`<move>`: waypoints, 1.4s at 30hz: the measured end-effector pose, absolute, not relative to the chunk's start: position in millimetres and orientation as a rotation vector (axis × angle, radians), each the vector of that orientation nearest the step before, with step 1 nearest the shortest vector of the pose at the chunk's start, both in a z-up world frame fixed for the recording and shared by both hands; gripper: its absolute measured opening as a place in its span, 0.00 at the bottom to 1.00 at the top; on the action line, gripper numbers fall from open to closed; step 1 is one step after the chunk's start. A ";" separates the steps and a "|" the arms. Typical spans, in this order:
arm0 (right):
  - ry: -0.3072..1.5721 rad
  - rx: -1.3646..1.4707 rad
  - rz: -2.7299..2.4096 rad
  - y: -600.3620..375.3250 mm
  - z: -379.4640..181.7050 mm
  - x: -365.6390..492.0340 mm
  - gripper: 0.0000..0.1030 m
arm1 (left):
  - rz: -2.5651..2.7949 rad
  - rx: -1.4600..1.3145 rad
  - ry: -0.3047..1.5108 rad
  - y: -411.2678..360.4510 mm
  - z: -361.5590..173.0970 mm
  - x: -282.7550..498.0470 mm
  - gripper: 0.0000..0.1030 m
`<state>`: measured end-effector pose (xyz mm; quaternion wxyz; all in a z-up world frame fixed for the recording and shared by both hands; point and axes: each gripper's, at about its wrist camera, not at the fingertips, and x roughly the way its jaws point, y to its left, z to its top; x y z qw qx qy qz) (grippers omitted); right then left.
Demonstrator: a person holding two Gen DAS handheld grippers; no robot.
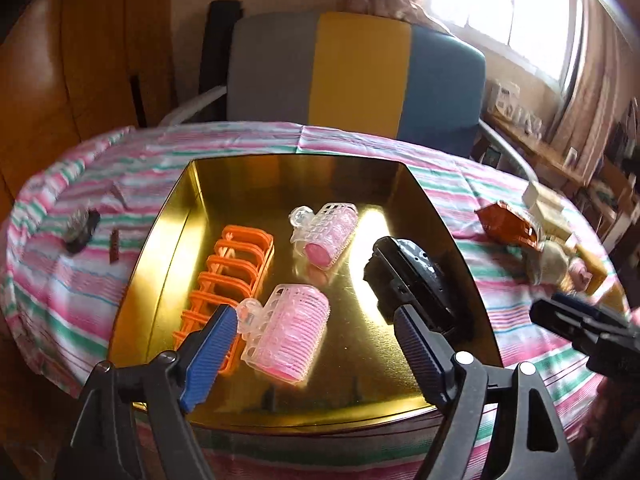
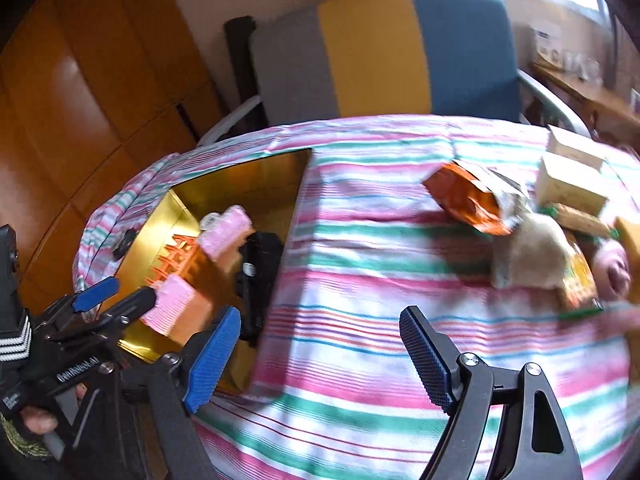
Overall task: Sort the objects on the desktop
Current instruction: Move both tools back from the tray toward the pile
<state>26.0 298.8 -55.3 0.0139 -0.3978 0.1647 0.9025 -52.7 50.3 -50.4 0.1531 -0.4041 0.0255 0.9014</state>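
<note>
gold tray [image 1: 208, 184] holds two pink rollers, an orange rack and a black device. left tool [image 1: 312, 344] hangs released above the near roller [image 1: 288, 332]. right tool [image 2: 320, 348], released and empty, faces the unsorted clutter [image 2: 520, 232] up-right on the counter, the nearer hand.

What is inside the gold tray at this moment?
The gold tray holds an orange rack, two pink hair rollers and a black device. The rollers cover part of the rack.
</note>
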 end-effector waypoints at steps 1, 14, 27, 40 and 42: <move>0.524 -1.236 2.801 302.5 -56.5 29.2 0.80 | 2.586 -1.170 0.034 44.3 -50.7 -54.7 0.80; 0.639 -1.188 2.664 369.3 -82.8 69.1 0.83 | 2.515 -1.121 -0.043 24.9 -48.7 -23.7 0.79; 0.564 -1.023 2.642 450.9 -59.4 68.3 0.85 | 2.052 -1.052 0.176 157.0 -66.1 27.0 0.79; 0.475 -1.277 2.756 440.1 -91.2 -32.1 0.84 | 2.001 -1.087 0.183 165.5 -73.3 33.0 0.79; 0.509 -1.324 2.804 429.0 -94.4 -25.3 0.84 | 2.001 -1.089 0.175 165.1 -73.4 32.5 0.79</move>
